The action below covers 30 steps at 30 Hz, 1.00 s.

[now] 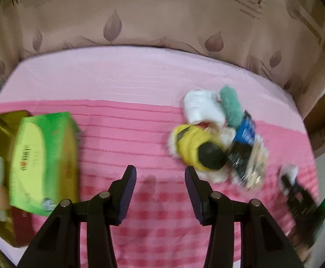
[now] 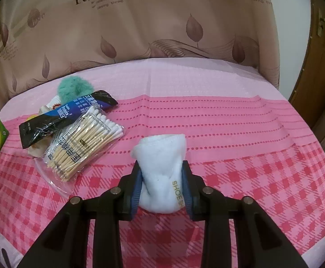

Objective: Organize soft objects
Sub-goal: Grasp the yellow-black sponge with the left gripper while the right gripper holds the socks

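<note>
1. In the right wrist view, the right tool sits at lower centre of the frame, its jaws pressed against both sides of a rolled white cloth printed "SHOES".
2. The cloth's far end flares out beyond the fingertips over the pink checked cover on the counter.
3. At the left of that view lies a pile: a clear bag of cotton swabs, with a black and blue packet lying partly over it, and a teal fluffy item behind both.
4. In the left wrist view, the left tool is at lower centre, jaws wide apart with nothing between them, above the cover.
5. A green box stands at the left of this view, blurred.
6. The pile appears right of centre here, with a yellow and black soft toy nearest the left tool and a white soft item behind it.
</note>
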Available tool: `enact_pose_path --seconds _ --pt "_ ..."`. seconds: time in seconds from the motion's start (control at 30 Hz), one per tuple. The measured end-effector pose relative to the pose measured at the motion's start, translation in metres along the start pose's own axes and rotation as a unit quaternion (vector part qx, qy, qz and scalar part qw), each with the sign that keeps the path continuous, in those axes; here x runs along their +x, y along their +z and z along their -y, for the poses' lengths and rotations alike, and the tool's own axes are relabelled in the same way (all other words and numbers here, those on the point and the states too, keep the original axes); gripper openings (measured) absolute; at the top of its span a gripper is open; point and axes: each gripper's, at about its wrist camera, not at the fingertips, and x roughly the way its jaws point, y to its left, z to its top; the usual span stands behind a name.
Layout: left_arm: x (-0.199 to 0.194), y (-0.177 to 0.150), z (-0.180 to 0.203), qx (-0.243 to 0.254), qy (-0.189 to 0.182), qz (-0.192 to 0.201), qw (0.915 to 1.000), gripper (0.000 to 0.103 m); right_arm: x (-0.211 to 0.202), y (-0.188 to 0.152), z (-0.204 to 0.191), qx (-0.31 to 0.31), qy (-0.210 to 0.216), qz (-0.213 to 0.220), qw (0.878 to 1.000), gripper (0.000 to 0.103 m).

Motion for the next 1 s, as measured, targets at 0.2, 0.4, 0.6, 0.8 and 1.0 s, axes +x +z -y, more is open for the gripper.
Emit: enact_pose_path --seconds 0.2,0.4,0.6,0.8,1.0 --pt "0.029 0.03 0.009 -0.097 -0.057 -0.045 0.9926 0.046 0.002 0.0 0.001 0.006 0.011 -0.002 1.0 0.031" --pt "0.052 0.046 0.014 -0.15 -0.061 -0.059 0.985 0.046 0.005 -0.001 0.008 0.026 0.03 -0.003 0.999 0.031" --pt "0.072 0.056 0.026 -0.136 -0.035 -0.057 0.9885 0.046 0.007 -0.001 0.007 0.03 0.035 -0.004 0.999 0.032" --pt "0.077 0.049 0.024 -0.088 -0.031 -0.052 0.9943 0.046 0.008 -0.001 0.009 0.037 0.041 -0.004 0.998 0.032" --pt "0.07 0.029 0.008 -0.044 -0.034 -0.07 0.996 0.047 0.008 -0.001 0.009 0.036 0.04 -0.005 0.999 0.033"
